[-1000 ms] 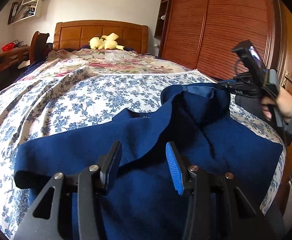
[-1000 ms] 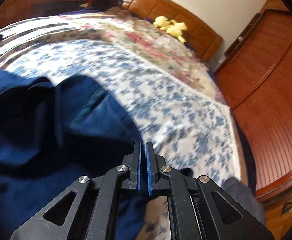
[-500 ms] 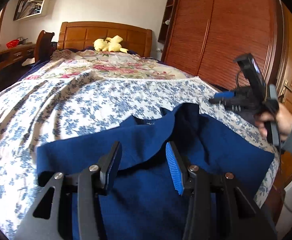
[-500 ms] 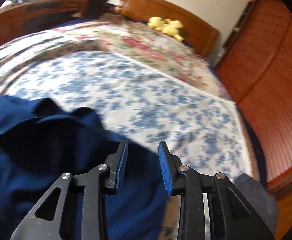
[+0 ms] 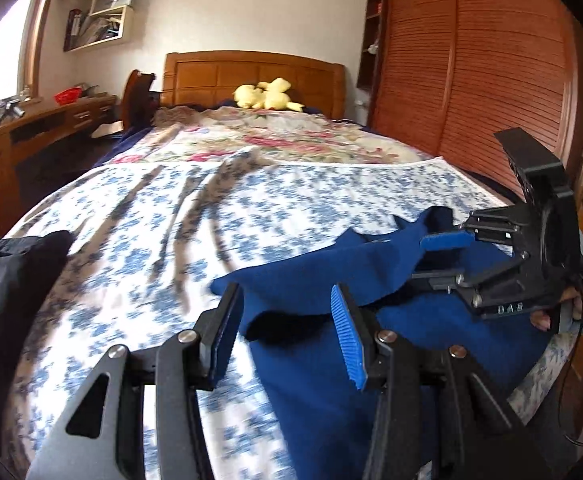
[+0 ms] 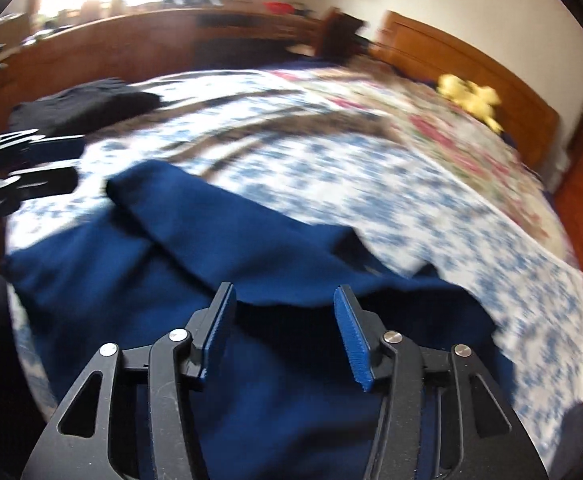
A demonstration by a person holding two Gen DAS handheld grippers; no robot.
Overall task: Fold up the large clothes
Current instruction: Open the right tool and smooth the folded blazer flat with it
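A large dark blue garment (image 5: 331,368) lies partly folded on the near end of the bed, with a folded-over flap (image 6: 219,216) across its top. My left gripper (image 5: 287,328) is open and empty, just above the garment's left edge. My right gripper (image 6: 285,334) is open and empty, over the garment's middle. The right gripper also shows in the left wrist view (image 5: 447,256), open above the garment's far right part. The left gripper shows at the left edge of the right wrist view (image 6: 47,164).
The bed has a blue-flowered sheet (image 5: 179,232) and a pink-flowered cover (image 5: 275,140) farther back. A black garment (image 5: 7,280) lies at the bed's left edge. A yellow plush toy (image 5: 265,96) sits by the wooden headboard. Wooden wardrobe doors (image 5: 471,80) stand at right, a desk (image 5: 31,128) at left.
My right gripper went from shut to open and let go of the blue garment, which now lies flatter and folded over. Both grippers swung to the left.
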